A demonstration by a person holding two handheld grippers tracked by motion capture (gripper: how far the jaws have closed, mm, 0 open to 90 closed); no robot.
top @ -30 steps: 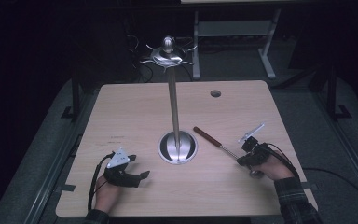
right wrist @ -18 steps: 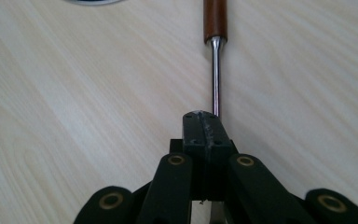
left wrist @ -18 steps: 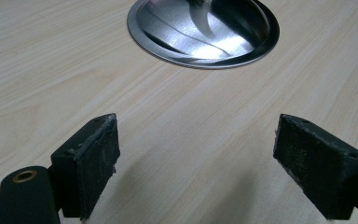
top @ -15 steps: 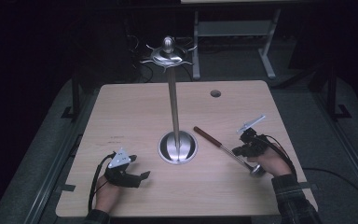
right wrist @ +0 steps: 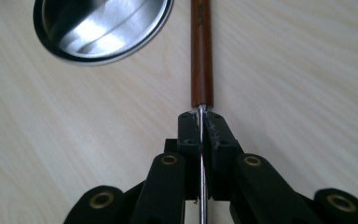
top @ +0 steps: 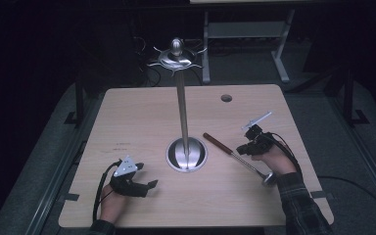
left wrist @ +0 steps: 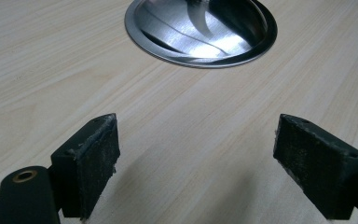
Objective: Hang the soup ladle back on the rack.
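While the wooden surface (top: pixel 142 117) is lying under dim light, a tall metal stand (top: pixel 182 112) is rising from its middle, its round base (top: pixel 186 155) resting on the wood and a spiked disc (top: pixel 175 58) crowning the pole. To the right of the base, a ladle (top: pixel 232 154) with a brown wooden handle and a thin steel shaft is lying at a slant, handle toward the stand, small bowl toward the person's near edge. The right gripper (top: pixel 245 148) is holding it: in the right gripper view its fingers (right wrist: pixel 189 135) are clamping the steel shaft just below the end of the handle (right wrist: pixel 201 51), having eased a touch wider in the last half second with the shaft still pinched between them, and the base (right wrist: pixel 103 29) is showing beyond at upper left. At the near left, the left gripper (top: pixel 147 187) is resting low over the surface, well apart from the ladle; in the left gripper view its fingers (left wrist: pixel 92 163) are standing wide apart with only bare wood between them, pointing toward the base (left wrist: pixel 200 32).
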